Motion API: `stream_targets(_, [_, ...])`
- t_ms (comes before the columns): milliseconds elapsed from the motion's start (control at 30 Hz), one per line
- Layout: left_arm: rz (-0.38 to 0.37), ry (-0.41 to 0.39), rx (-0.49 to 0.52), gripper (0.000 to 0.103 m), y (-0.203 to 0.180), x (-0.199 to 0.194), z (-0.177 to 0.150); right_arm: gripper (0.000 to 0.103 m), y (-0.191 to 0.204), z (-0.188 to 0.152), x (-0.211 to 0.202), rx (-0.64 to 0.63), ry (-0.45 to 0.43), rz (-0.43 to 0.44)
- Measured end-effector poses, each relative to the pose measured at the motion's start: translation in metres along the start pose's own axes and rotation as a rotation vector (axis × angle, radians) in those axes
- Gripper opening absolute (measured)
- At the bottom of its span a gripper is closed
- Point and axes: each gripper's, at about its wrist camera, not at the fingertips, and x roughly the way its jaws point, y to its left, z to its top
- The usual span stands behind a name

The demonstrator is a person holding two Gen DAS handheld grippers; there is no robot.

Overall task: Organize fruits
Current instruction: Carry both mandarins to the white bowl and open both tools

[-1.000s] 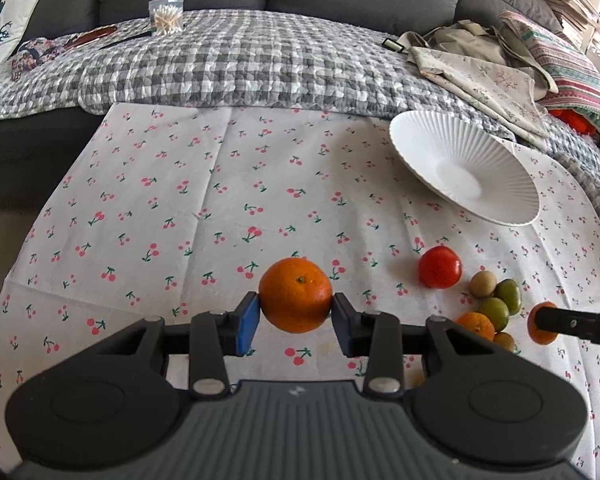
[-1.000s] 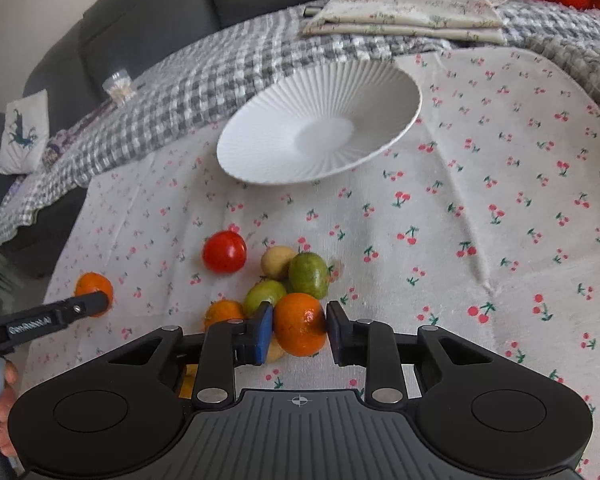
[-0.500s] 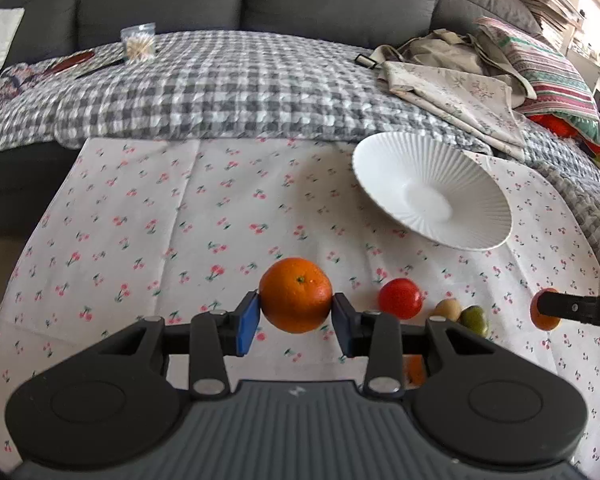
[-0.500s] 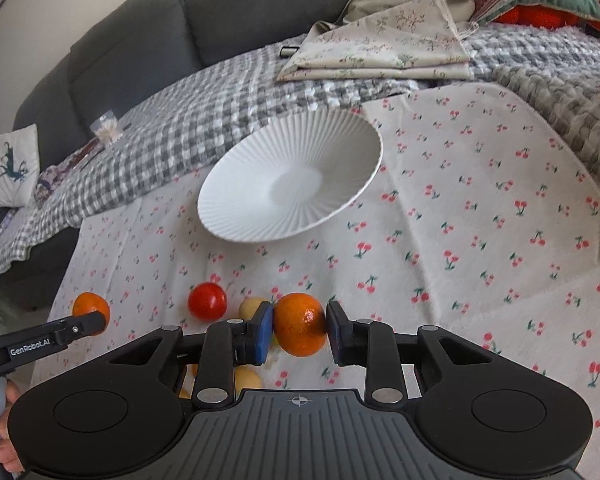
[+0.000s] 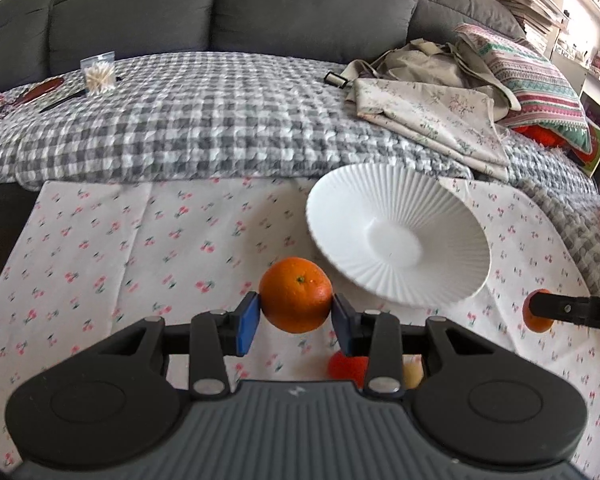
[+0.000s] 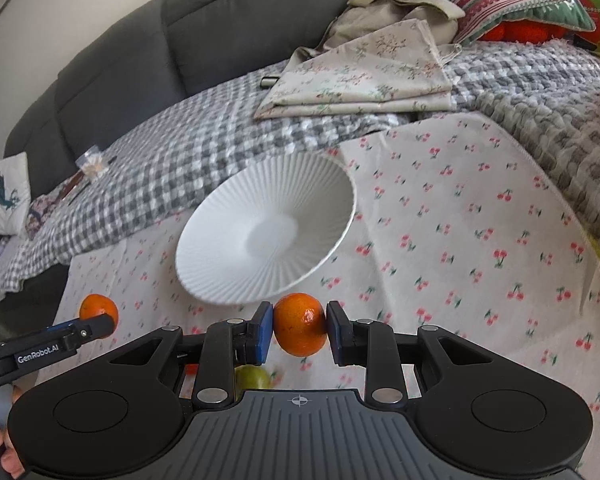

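My left gripper is shut on a large orange, held above the cherry-print cloth just left of the white ribbed bowl. My right gripper is shut on a smaller orange, held just in front of the bowl's near rim. The right gripper and its orange show at the right edge of the left wrist view. The left gripper and its orange show at the left of the right wrist view. A red tomato and a green fruit lie below, partly hidden by the grippers.
The cherry-print cloth covers the table. Behind it a grey checked blanket lies over a dark sofa, with folded floral cloths, a striped pillow and a bag of cotton swabs.
Both grippers have risen and moved forward toward the bowl, each carrying its orange. The loose fruits have slid down out of view under the grippers.
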Motion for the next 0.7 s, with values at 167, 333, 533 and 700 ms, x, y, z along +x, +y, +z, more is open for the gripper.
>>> stream_targets(167, [-0.002,-0.022,0.028,0.038,-0.017,0.019,0.014,0.028,-0.005,0.015,0.014,-0.012,-0.010,-0.018])
stream_targets(333, [-0.012,-0.034,0.069,0.038,-0.035,0.043,0.022,0.028,-0.005,0.028,0.031,-0.034,-0.028,-0.020])
stream_targets(533, [-0.036,-0.039,0.119,0.038,-0.051,0.067,0.022,0.028,0.007,0.035,0.051,-0.076,-0.039,-0.008])
stream_targets(700, [-0.034,-0.044,0.161,0.038,-0.059,0.078,0.021,0.028,0.011,0.039,0.067,-0.092,-0.043,-0.007])
